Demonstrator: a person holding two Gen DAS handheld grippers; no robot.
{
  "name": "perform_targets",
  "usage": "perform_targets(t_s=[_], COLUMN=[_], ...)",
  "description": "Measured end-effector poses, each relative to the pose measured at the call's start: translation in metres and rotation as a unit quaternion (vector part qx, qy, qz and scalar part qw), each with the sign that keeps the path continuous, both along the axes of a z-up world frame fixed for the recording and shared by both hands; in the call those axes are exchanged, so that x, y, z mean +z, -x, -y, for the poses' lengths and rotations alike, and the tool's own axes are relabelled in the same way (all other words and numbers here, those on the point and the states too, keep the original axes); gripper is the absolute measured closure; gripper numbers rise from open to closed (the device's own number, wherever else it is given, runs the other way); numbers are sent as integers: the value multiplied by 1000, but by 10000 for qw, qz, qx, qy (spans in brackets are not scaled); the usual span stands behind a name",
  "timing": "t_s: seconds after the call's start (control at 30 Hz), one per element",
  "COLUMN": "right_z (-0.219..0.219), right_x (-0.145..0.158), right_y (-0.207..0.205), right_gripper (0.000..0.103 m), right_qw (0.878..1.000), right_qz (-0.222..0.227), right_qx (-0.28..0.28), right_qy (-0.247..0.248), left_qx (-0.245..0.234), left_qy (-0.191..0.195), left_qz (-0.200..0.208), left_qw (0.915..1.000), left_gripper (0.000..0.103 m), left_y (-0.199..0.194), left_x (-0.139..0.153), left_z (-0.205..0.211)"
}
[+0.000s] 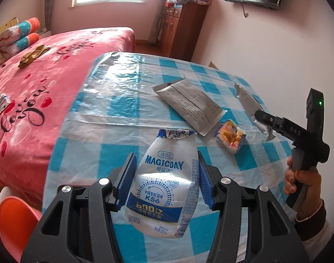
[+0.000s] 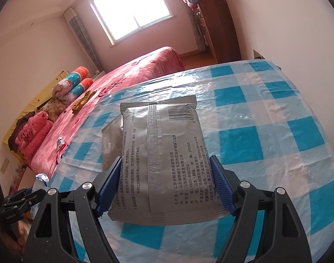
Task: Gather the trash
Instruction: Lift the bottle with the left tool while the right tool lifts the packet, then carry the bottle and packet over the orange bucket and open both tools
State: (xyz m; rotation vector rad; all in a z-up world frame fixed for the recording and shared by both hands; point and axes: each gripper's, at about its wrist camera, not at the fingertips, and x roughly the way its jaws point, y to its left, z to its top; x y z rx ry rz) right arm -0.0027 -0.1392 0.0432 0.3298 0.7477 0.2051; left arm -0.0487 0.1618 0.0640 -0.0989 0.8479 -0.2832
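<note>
My left gripper (image 1: 166, 160) is shut on a white MAGICDAY drink bottle (image 1: 164, 188) with a blue label and torn foil lid, held above the checked table (image 1: 105, 114). My right gripper (image 2: 166, 162) is shut on a flat silver packet (image 2: 167, 153) printed with text and a barcode. In the left wrist view the right gripper (image 1: 262, 118) and its packet (image 1: 249, 103) hang over the table's right side, with a hand (image 1: 298, 182) on the grip. A second silver pouch (image 1: 188, 105) and a yellow snack wrapper (image 1: 230, 139) lie on the table.
A pink bed (image 1: 35, 87) runs along the table's left edge, with a small wrapper (image 1: 2, 103) and a gold-brown crumpled thing (image 1: 33, 54) on it. An orange chair (image 1: 11, 214) stands at the near left corner. A wooden cabinet (image 1: 182, 28) stands at the back.
</note>
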Motion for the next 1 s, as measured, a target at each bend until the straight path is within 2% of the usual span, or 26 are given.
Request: perform_targets(t_s=[0.6, 1.0], right_z=[-79, -160], right_x=[34, 57], right_y=[32, 51], right_gripper=[26, 26], right_qw=[9964, 9842], right_qz=[182, 314], right_qx=[820, 1726], right_qy=[101, 220], left_qx=[717, 1485], left_qy=[339, 521], left_qz=[367, 452], left_qw=[9962, 9865], left_gripper=[48, 48], left_y=[49, 84], left_x=[26, 28], left_z=[-73, -146])
